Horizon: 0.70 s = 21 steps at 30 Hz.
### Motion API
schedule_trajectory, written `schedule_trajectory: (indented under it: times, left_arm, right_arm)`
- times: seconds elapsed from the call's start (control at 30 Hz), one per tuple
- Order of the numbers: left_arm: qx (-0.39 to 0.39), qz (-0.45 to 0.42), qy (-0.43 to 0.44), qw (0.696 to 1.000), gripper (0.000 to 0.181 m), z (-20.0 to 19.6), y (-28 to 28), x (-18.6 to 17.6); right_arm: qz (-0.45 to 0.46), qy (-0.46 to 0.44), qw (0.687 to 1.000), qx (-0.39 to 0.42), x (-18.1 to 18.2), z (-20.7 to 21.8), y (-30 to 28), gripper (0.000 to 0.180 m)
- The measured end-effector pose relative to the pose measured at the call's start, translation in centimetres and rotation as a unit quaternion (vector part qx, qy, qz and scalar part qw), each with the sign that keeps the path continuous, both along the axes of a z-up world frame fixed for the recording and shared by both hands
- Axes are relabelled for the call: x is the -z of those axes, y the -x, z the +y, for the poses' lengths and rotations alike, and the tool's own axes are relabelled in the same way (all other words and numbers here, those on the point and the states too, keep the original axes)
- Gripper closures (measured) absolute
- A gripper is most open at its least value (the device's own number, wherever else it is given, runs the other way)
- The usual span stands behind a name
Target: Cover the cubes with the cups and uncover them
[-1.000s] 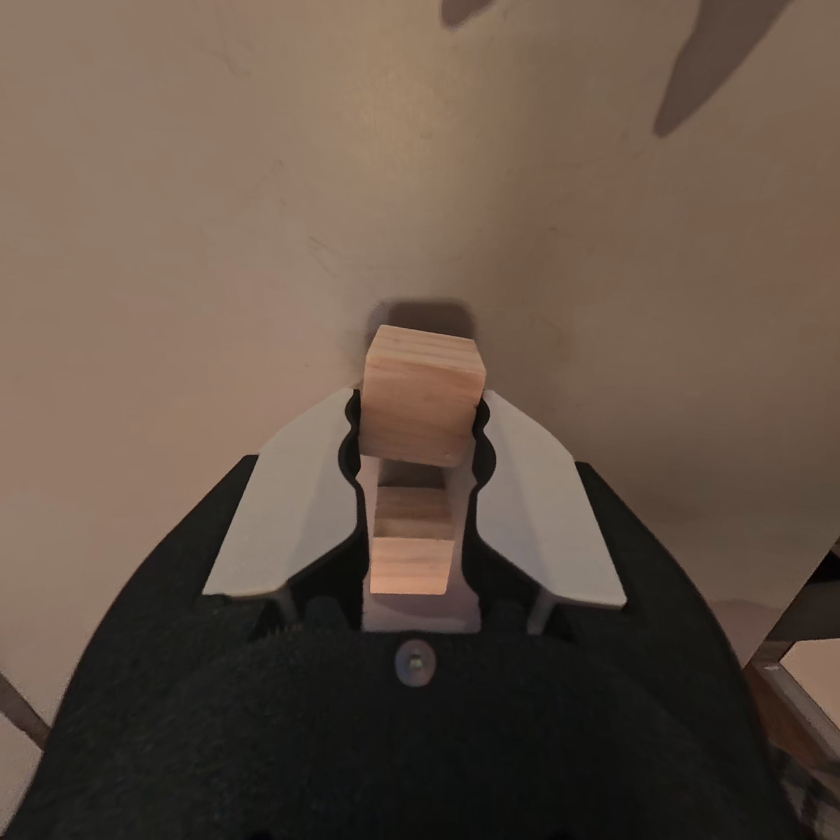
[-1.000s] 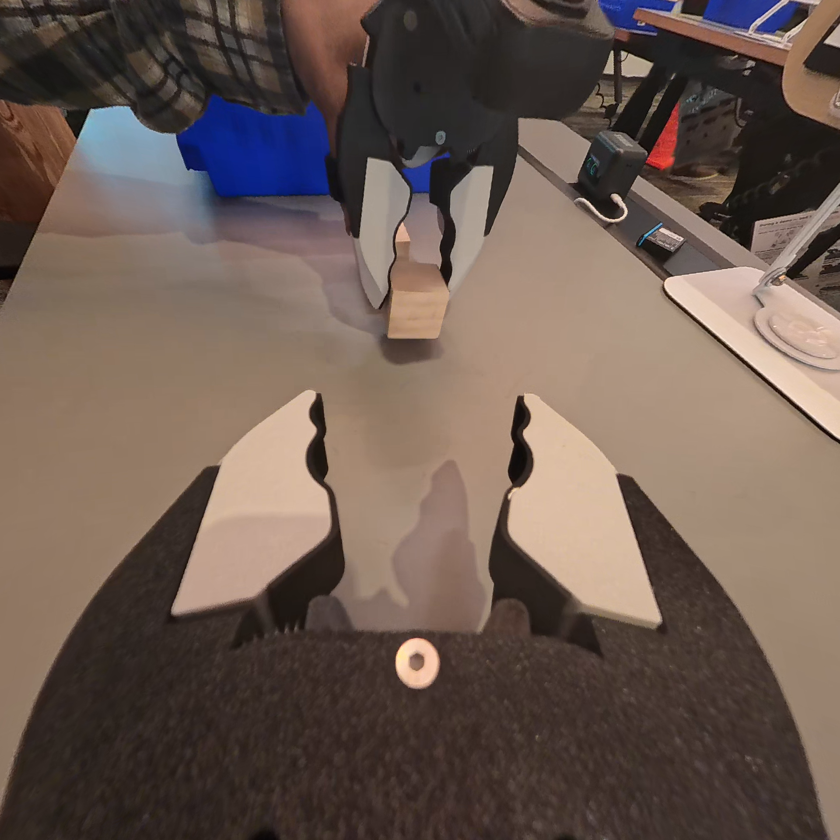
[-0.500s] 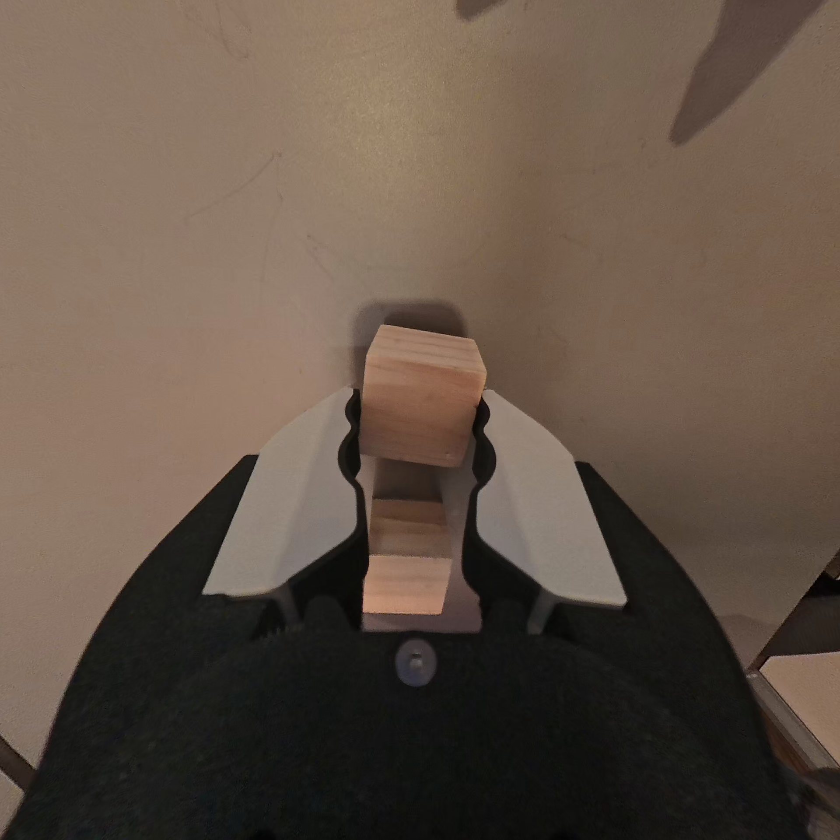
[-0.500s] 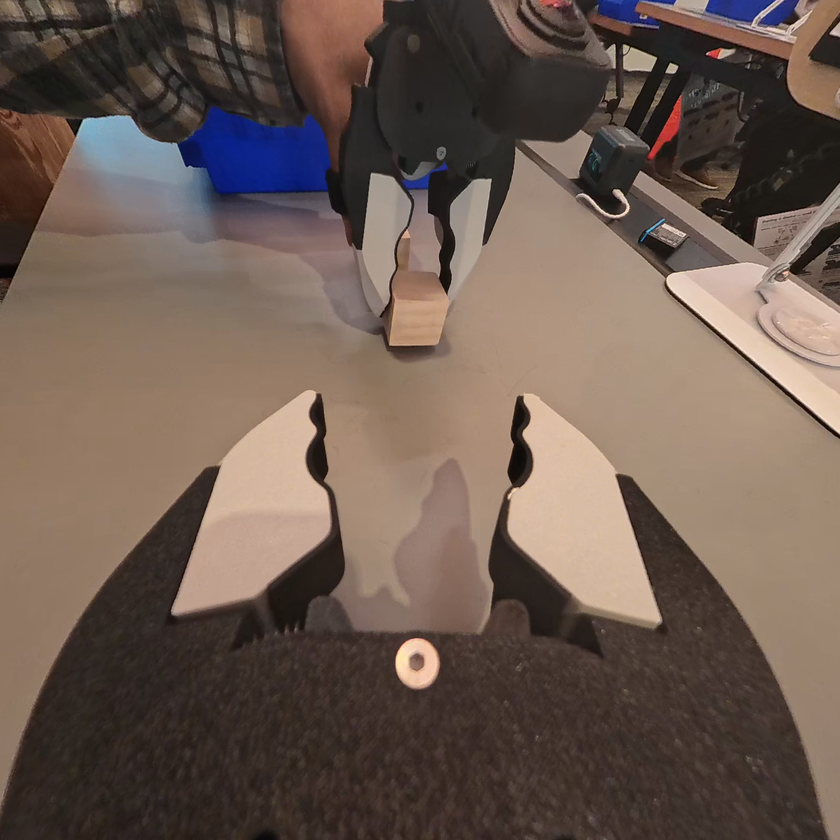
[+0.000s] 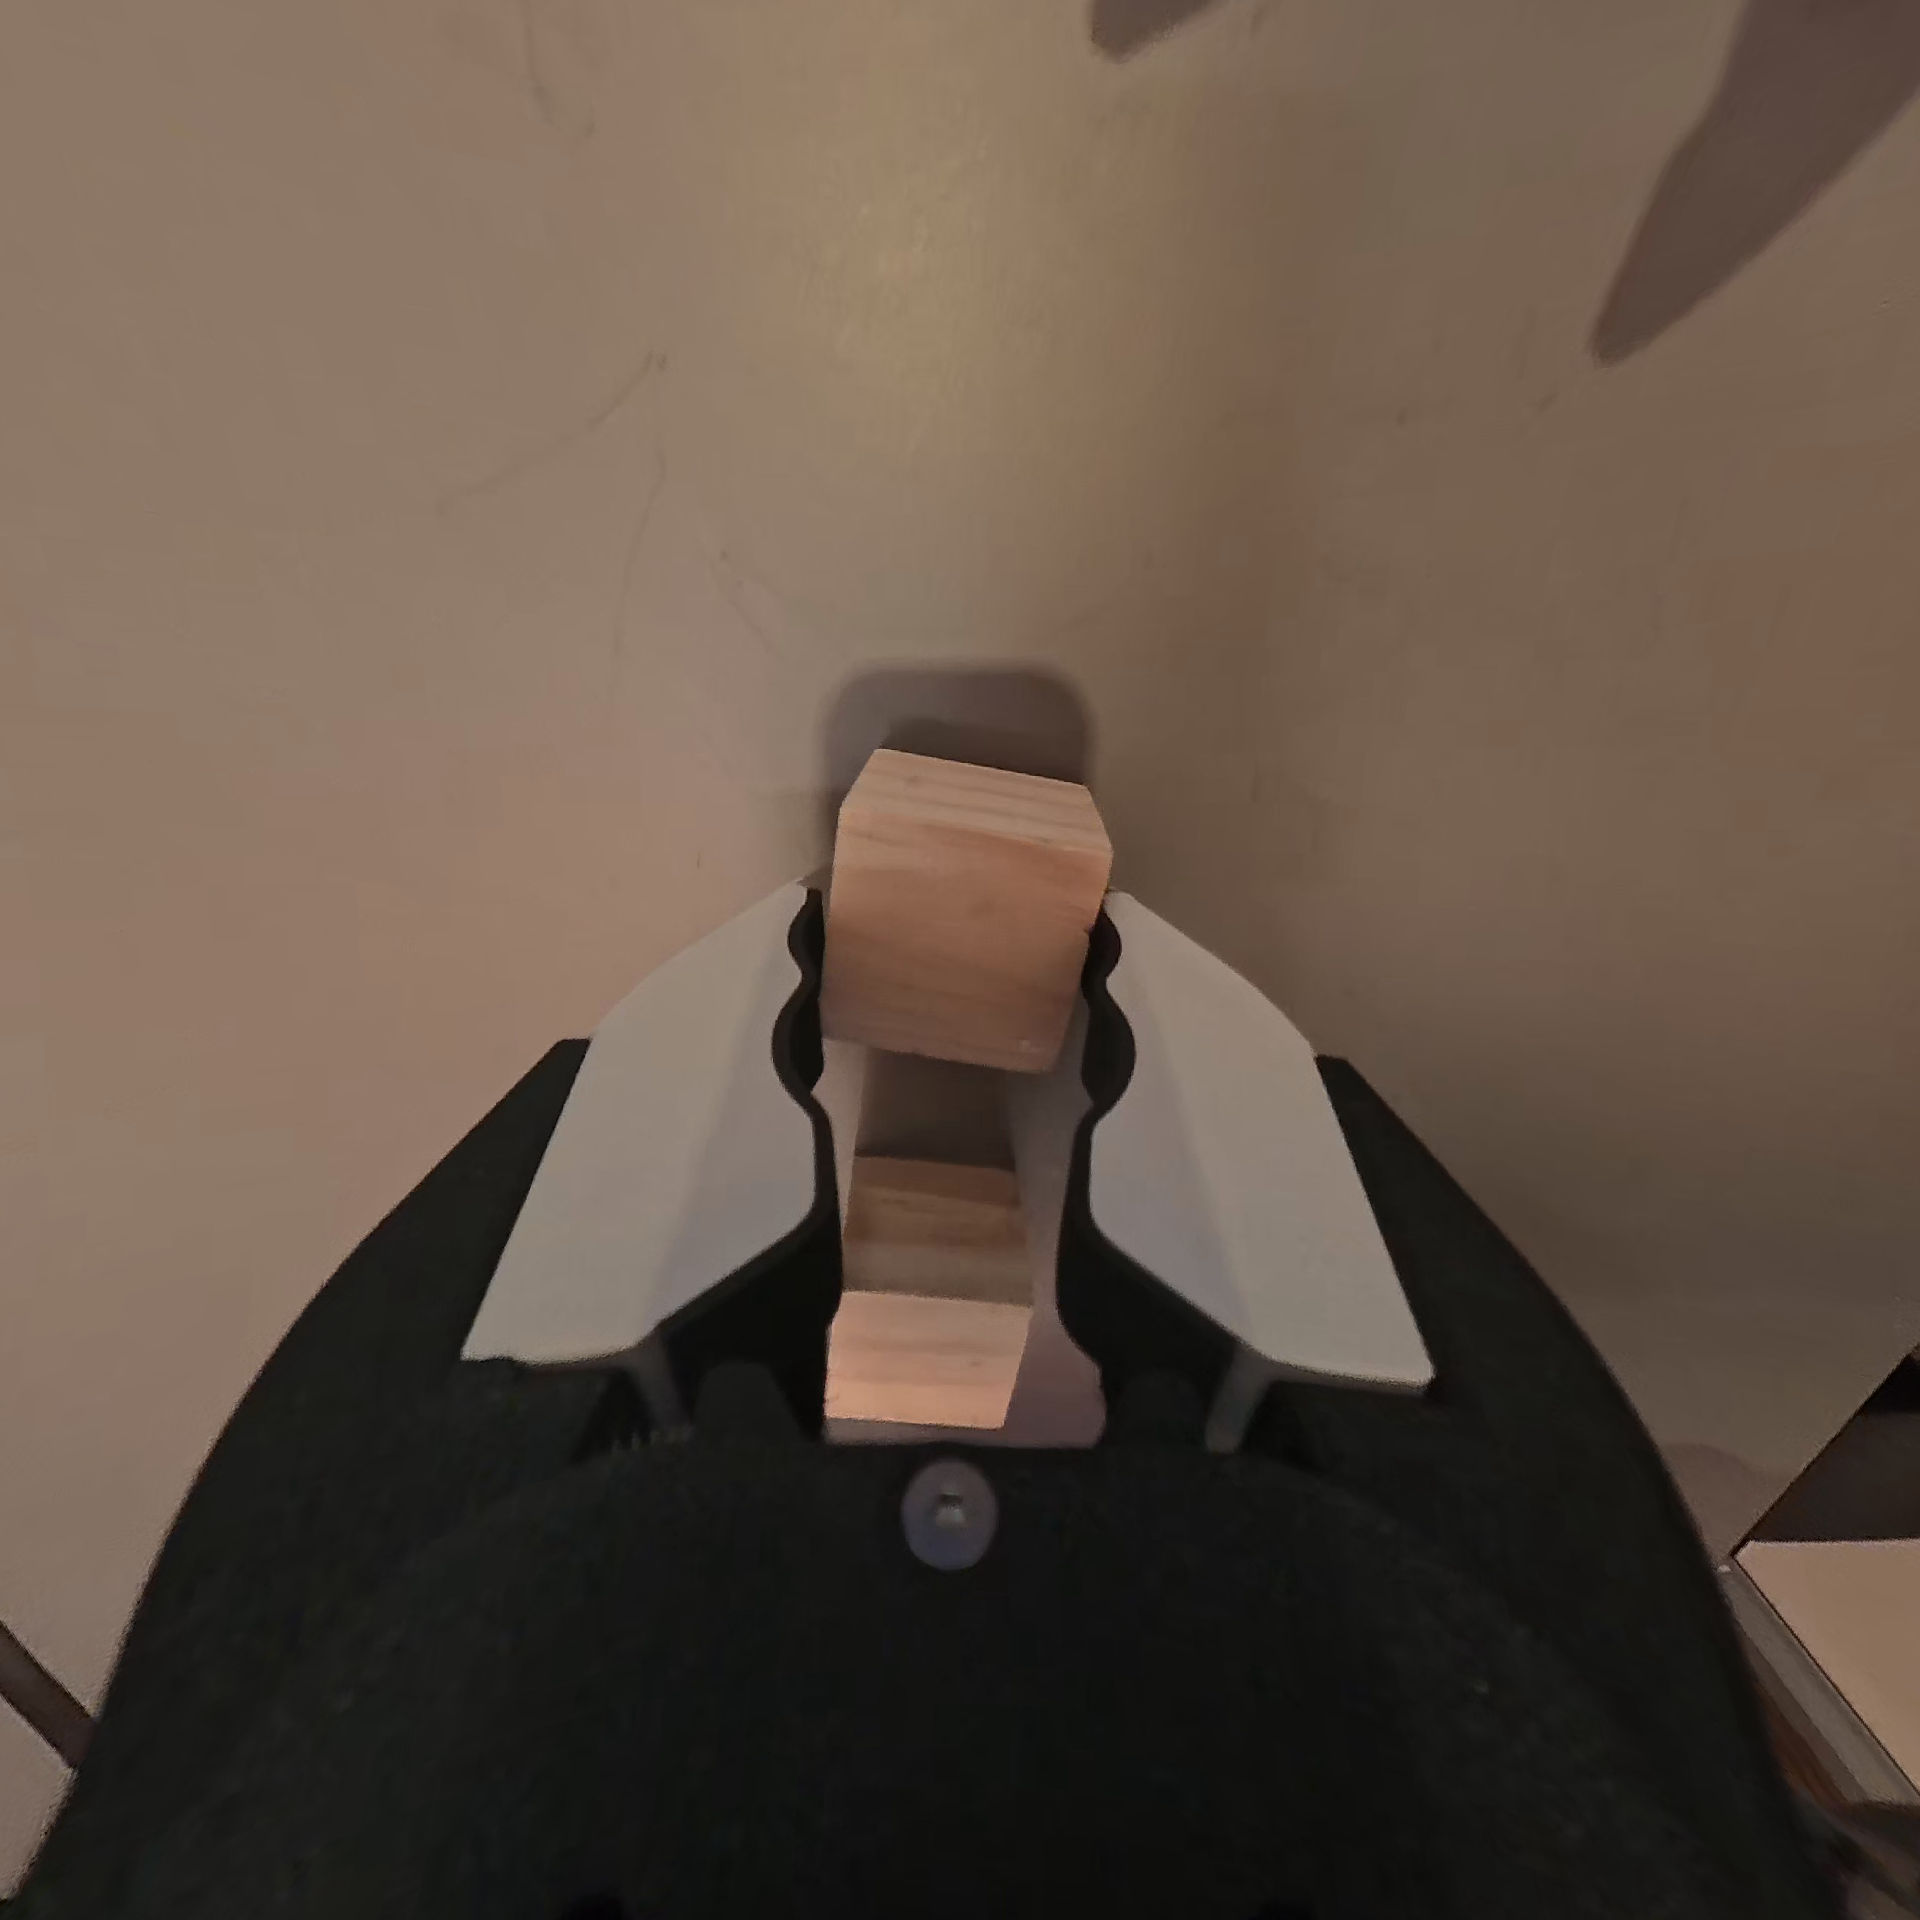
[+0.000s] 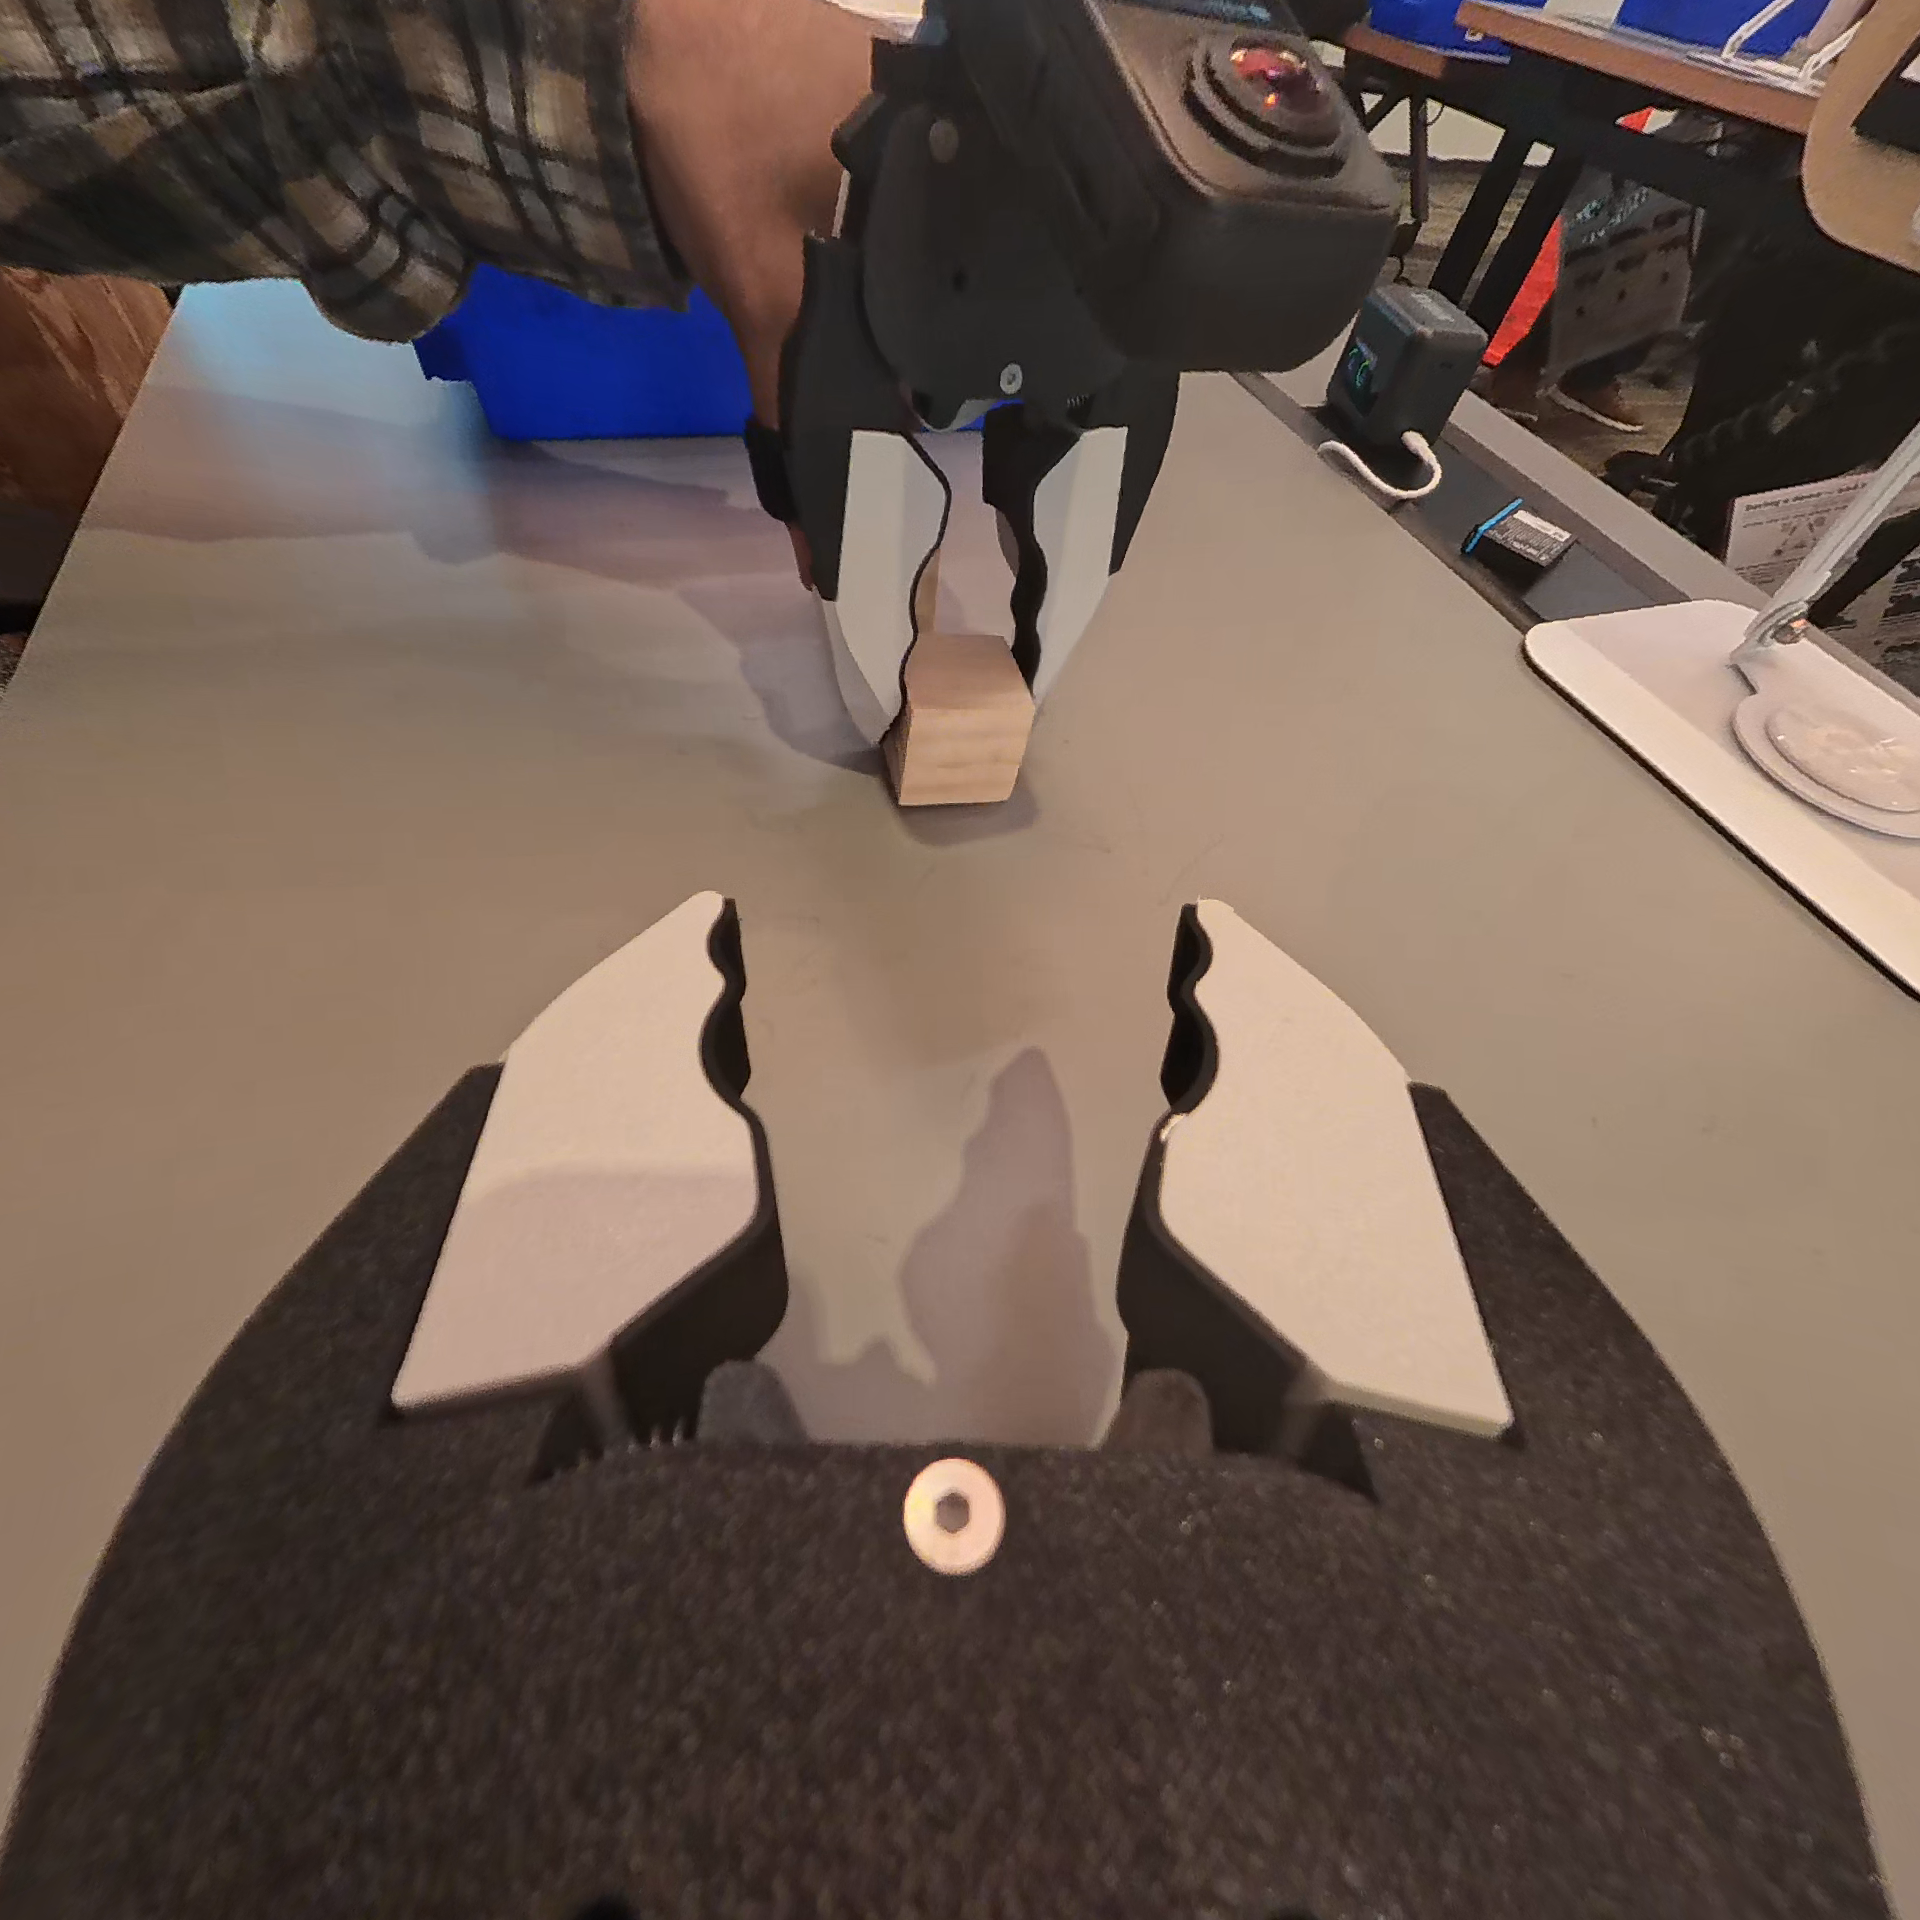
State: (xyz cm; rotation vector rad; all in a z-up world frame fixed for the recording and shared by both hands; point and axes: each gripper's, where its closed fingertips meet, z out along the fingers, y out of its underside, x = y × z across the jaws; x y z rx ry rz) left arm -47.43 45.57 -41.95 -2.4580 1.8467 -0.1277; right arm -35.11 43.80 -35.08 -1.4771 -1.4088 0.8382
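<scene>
We held the left gripper (image 6: 966,686) pointed down, its jaws clamped on the wooden cube (image 5: 966,925) (image 6: 958,732), which rested on the tabletop (image 6: 416,831) or nearly so. The right gripper (image 6: 961,914), jaws apart and empty, hovered short of it. No cup was in view. Judged step: placing the cube; next, release squarely. The cube sat upright, with no long axis.

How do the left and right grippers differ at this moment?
The left gripper is shut on the wooden cube, while the right gripper is open and holds nothing. The left points steeply down at the table; the right lies lower and flatter. Both have white fingers.
</scene>
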Motion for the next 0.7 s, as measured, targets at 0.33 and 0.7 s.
schedule_trajectory:
  times: [0.33,0.7]
  left_arm:
    - [-0.016,-0.013,-0.008,1.000,0.108,0.2,0.4,-0.1]
    - [-0.101,-0.121,-0.140,0.978,0.103,-2.1,10.4,-15.9]
  right_arm:
    - [0.003,-0.001,1.000,-0.001,-0.1,-0.1,0.0,0.100]
    - [0.010,-0.005,1.000,-0.006,-0.6,-0.4,0.1,0.099]
